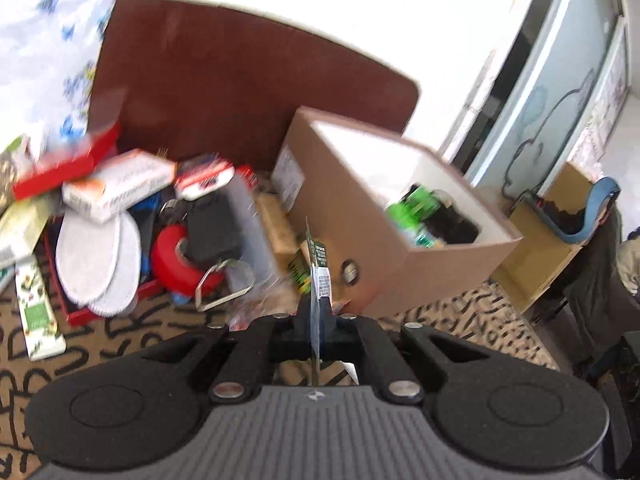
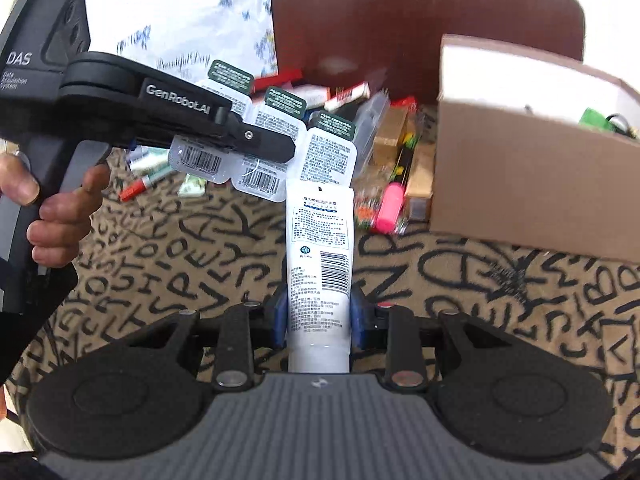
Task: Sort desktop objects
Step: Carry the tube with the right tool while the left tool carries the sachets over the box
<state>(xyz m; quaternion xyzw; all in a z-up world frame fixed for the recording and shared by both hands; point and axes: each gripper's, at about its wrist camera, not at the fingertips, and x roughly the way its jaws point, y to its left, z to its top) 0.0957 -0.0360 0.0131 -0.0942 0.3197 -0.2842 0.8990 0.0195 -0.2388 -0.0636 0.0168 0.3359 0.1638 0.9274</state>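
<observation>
A: Tube (image 2: 319, 264), white with printed text and a barcode, runs lengthwise straight away from the right wrist camera, its crimped flat end farthest out and its rounded cap end nearest the lens. It is lifted clear of the table.

B: And the other item?

A: A strip of joined sachets (image 2: 280, 136), white with dark green tops, hangs flat in the right view. In the left view the sachets (image 1: 318, 280) are seen edge-on, a thin upright sliver rising from between the fingers.

B: What is underneath?

A: A tan tablecloth (image 2: 168, 248) covered in black scrawled letters. Behind it stands a brown rounded board (image 1: 224, 80), and to the right an open cardboard box (image 1: 360, 208) with green things inside. A heap of small boxes, white discs and a red roll (image 1: 170, 256) lies to the left in that view. A floral cloth (image 1: 44, 64) hangs at the far left.

B: How do the grips stand?

A: The right gripper (image 2: 319, 320) is partly closed, its blue-padded fingers (image 2: 280, 322) pressing both sides of the tube near its cap end. The left gripper (image 1: 316, 320) is fully closed, pinching the sachets' lower edge between its fingers (image 2: 262, 142). A hand (image 2: 60, 208) holds the left gripper's handle.
</observation>
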